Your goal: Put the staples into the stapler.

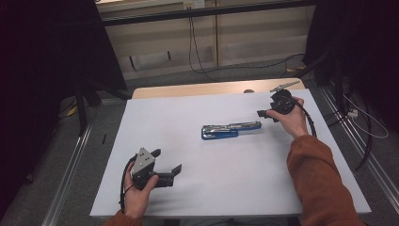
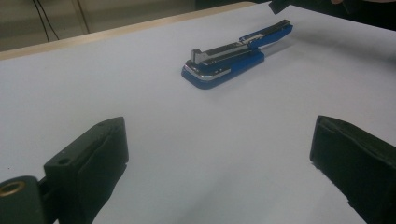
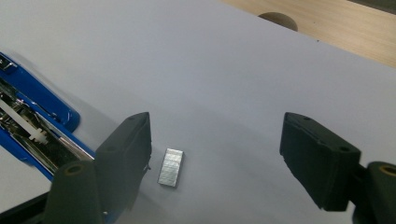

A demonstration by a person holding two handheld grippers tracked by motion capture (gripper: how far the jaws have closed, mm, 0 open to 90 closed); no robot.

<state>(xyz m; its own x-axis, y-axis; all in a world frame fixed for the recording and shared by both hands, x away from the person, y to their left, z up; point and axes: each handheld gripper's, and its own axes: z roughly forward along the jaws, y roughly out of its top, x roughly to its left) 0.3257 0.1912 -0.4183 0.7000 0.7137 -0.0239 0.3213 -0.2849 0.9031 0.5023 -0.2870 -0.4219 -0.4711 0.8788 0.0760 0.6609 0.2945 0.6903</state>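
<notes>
A blue-and-chrome stapler [image 1: 231, 129], swung fully open so its two halves lie in one long line, rests flat near the middle of the white tabletop sheet [image 1: 188, 113]. Its long axis runs roughly from left to right in the high view, with the thicker blue end toward the person's left and the slim end toward the right.

Just off that slim end lies a small silver strip of staples [image 3: 171, 167], flat on the sheet. In the right gripper view it sits between the two black jaws, close beside the left-hand jaw and well apart from the other, with its long axis pointing roughly along the jaws. The right gripper [image 1: 267, 113] is right beside the stapler's slim end; its jaws stand apart and press on nothing.

The left gripper [image 1: 168, 167] rests well off from the stapler's thick end, toward the near edge of the sheet, jaws wide apart and empty.

So the right hand is much the nearer, and the coming move likely turns on centring the strip between its jaws before they pinch.
</notes>
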